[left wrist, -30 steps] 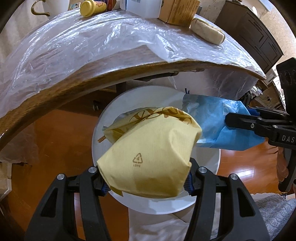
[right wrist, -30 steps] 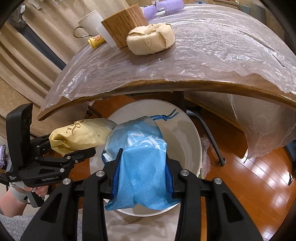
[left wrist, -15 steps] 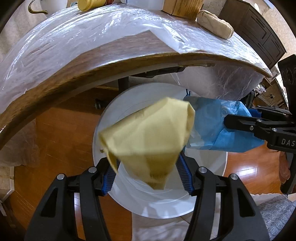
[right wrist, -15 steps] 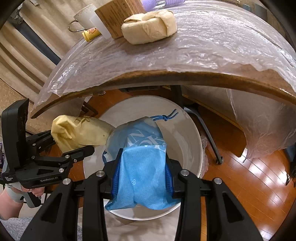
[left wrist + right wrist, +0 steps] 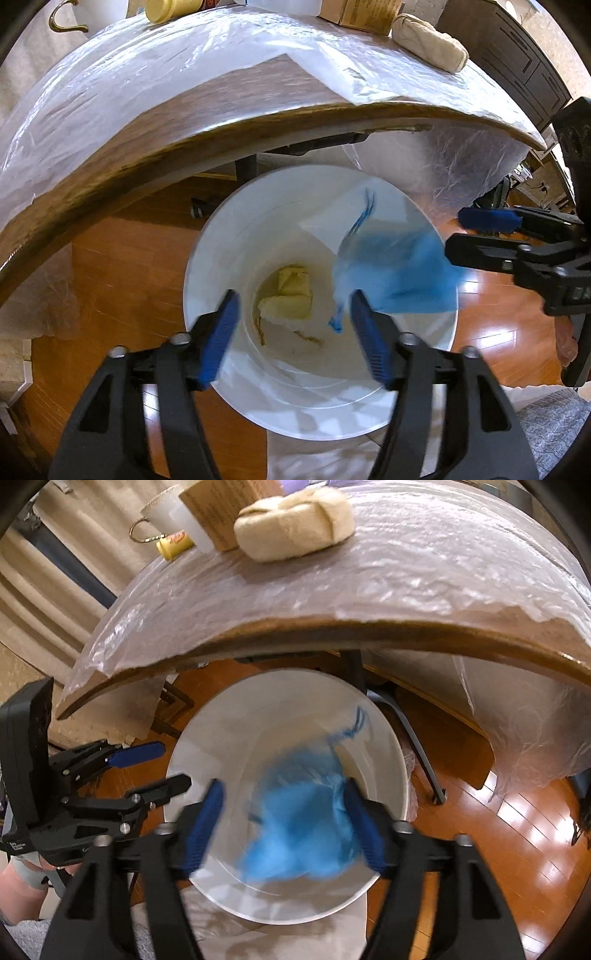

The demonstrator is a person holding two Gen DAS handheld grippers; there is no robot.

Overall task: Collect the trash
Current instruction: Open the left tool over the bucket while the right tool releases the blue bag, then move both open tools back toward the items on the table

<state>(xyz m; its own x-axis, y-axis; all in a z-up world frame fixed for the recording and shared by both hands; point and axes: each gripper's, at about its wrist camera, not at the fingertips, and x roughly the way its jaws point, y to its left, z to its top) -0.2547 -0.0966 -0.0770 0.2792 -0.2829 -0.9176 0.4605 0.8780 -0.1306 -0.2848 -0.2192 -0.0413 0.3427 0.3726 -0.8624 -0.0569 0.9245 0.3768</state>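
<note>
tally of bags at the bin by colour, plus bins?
Yellow bag, lying at the bottom of the bin: 1
Blue bag, blurred, between the open right gripper fingers, over the bin: 1
White bin: 1
Total: 3

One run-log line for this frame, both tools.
left tool: open, empty | right tool: open | yellow bag: on bin bottom | blue bag: blurred, over bin

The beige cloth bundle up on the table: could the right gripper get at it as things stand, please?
Probably yes. The right gripper is open over the white bin, the blue bag blurred between its fingers, apparently dropping. The beige cloth bundle lies uncovered near the table's edge; the gripper must first rise.
</note>
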